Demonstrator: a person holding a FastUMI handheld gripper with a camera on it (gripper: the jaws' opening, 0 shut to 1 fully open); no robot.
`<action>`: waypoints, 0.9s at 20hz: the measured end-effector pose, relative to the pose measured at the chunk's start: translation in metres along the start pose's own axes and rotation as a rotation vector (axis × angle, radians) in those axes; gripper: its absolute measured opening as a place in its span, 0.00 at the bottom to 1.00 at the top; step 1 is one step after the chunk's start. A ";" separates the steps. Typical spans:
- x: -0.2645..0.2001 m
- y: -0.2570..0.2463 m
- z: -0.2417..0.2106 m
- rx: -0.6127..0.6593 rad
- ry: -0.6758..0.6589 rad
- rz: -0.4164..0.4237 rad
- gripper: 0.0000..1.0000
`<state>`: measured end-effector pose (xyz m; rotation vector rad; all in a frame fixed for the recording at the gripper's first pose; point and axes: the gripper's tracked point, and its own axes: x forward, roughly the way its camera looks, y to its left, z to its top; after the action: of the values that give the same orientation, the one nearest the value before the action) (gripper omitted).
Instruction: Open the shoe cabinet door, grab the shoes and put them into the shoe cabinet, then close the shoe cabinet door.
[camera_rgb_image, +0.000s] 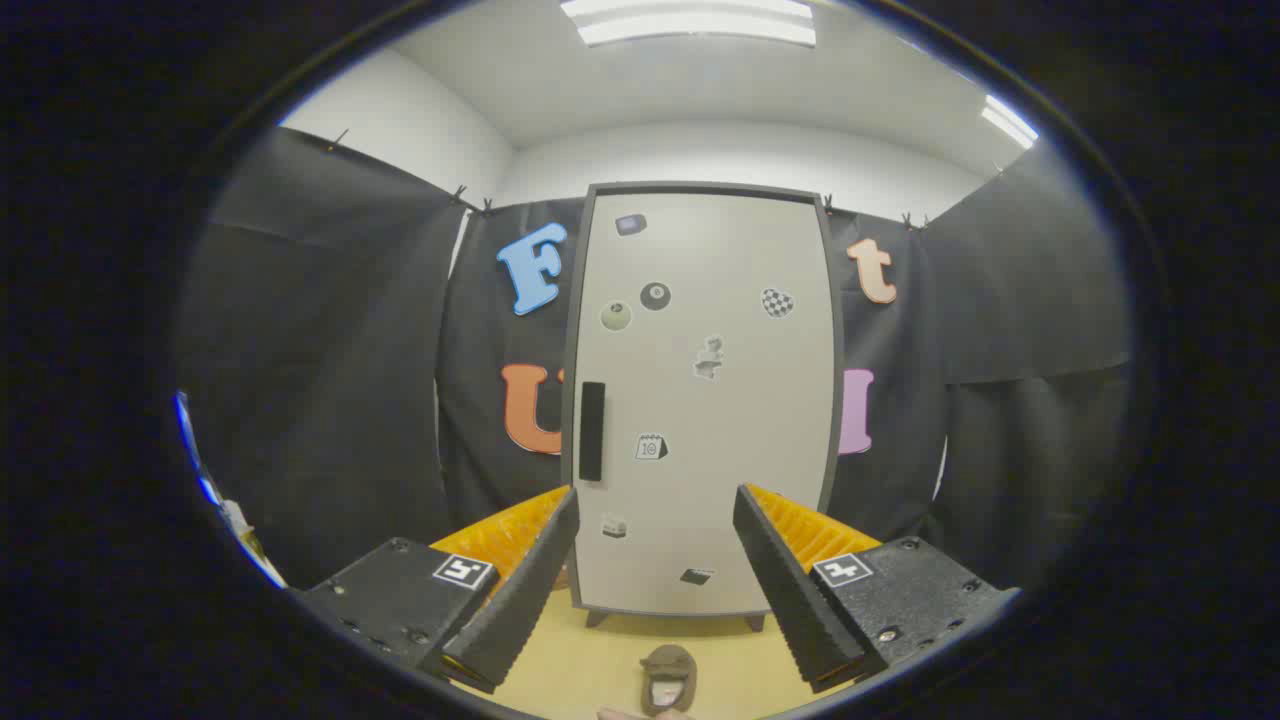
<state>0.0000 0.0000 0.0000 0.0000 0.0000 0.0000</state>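
Ahead, shoe cabinet (700, 400) door shut – tool (655, 510) spread, empty – shoe (668, 678) on floor between fingers.

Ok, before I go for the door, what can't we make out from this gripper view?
- Inside of the shoe cabinet: hidden behind its shut door.
- The shoe on the floor between the open fingers of the hand-held gripper: its near end is cut off at the view's lower edge; whether a second shoe lies beside it cannot be told.
- Stickers on the door: too small to read.
- The door handle: its shape and grip depth are unclear, seen flat-on.
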 end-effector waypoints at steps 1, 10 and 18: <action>0.004 0.004 -0.007 -0.004 0.019 0.016 1.00; 0.051 -0.006 -0.010 0.120 0.079 0.047 1.00; 0.080 -0.003 0.014 0.045 0.018 0.042 1.00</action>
<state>0.0796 -0.0029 0.0140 0.0451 0.0183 0.0422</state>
